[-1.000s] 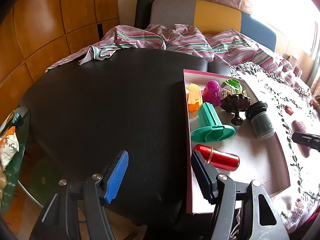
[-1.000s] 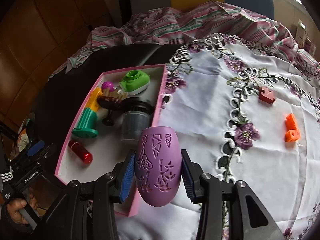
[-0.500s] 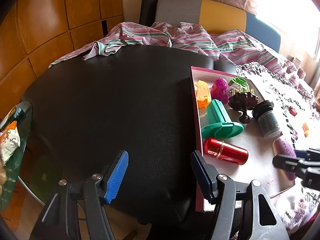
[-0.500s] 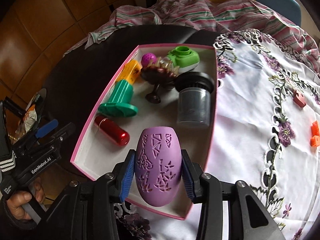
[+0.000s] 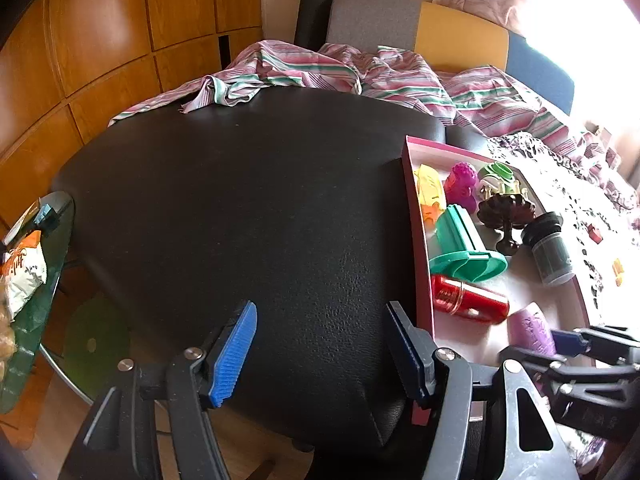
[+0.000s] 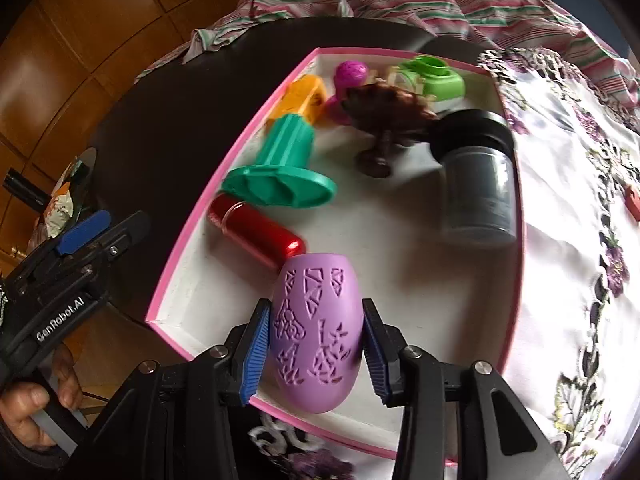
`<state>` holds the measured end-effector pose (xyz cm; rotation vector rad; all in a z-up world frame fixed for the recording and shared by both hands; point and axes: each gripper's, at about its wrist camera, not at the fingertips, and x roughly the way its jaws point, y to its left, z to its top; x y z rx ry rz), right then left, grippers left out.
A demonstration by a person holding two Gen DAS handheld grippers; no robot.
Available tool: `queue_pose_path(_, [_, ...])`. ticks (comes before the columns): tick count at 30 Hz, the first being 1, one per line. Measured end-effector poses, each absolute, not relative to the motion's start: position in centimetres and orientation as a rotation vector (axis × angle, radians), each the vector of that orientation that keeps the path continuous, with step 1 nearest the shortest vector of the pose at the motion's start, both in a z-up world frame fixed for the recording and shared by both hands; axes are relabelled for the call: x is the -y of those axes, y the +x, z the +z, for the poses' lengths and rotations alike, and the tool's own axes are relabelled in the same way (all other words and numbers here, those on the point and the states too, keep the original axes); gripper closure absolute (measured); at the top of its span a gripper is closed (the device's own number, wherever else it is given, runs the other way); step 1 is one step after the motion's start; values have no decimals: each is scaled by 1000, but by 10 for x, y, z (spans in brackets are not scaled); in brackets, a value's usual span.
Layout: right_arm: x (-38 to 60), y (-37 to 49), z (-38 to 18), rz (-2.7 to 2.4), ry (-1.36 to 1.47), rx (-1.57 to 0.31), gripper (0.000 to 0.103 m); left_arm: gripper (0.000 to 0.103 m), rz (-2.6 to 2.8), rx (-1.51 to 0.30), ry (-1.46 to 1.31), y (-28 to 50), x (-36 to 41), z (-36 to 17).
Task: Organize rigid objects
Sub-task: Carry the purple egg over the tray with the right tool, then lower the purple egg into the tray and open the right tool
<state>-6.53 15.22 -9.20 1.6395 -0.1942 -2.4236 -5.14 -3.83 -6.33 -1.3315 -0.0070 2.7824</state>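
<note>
Wood-panelled wall (image 5: 100, 40) at left, bright window (image 5: 580, 20) at far right. Grey, yellow and blue chair backs (image 5: 460, 36) behind striped cloth (image 5: 360, 76).

Left gripper (image 5: 320, 344) hangs wide open over the black leather surface (image 5: 248, 208), blue pads (image 5: 236, 350) well apart, nothing between them. Just to its right sits the pink-rimmed tray (image 5: 418, 216), crowded: red metallic cylinder (image 5: 470, 300) lying on its side, green flanged piece (image 5: 466, 254) touching it behind, dark brown stemmed dish (image 5: 506, 214), black-lidded jar (image 5: 552, 250), magenta toy (image 5: 462, 184). At the tray's near end the right gripper (image 5: 568, 344) comes in, clamped on a purple patterned egg-shaped shell (image 5: 530, 330) (partly hidden by its fingers). Striped cloth (image 5: 360, 76) bunches beyond.
</note>
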Motion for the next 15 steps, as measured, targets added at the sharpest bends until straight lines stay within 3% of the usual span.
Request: queue_pose_path(15, [-147,-58,-92,-2364,1599,286,57,37,2790,19,-1329,-51,41,-62])
